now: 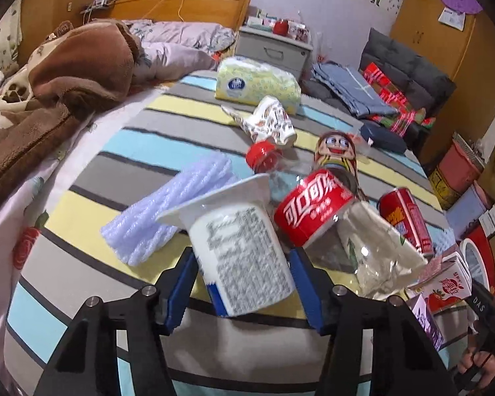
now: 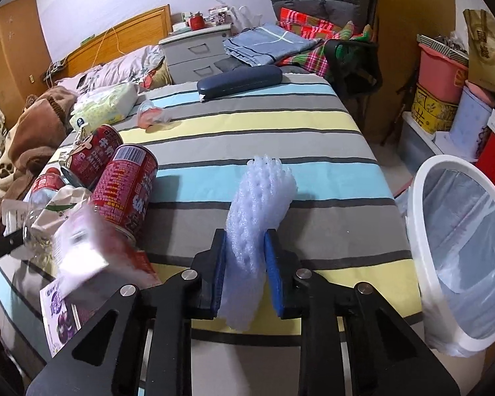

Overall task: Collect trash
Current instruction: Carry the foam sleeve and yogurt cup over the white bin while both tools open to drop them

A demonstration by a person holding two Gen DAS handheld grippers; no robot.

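Inventory, striped bedcover [image 2: 280, 125], counted across both wrist views:

- White yogurt cups [image 1: 244, 257]: 1, at 6 o'clock.
- Foam net sleeves [image 2: 257, 231]: 1.
- Red milk-drink cans [image 2: 125, 188]: 2, at 9 o'clock, touching.
- Clear cola bottles [image 1: 310, 204], red-capped: 1, centre.
- Juice cartons [image 1: 445, 283]: 2, at 4 o'clock.
- Tissue packs [image 1: 257, 82]: 1, at 12 o'clock.
- Crumpled printed wrappers [image 1: 270, 122]: 1.
- Dark blue cases [image 2: 239, 79]: 1, at 12 o'clock.
- White lined bins [image 2: 462, 247]: 1, at 3 o'clock.

My right gripper [image 2: 244, 274] pinches the white foam netting [image 2: 257, 217] at six o'clock; the lined bin [image 2: 458, 247] sits at three, red cans [image 2: 122, 181] at nine.
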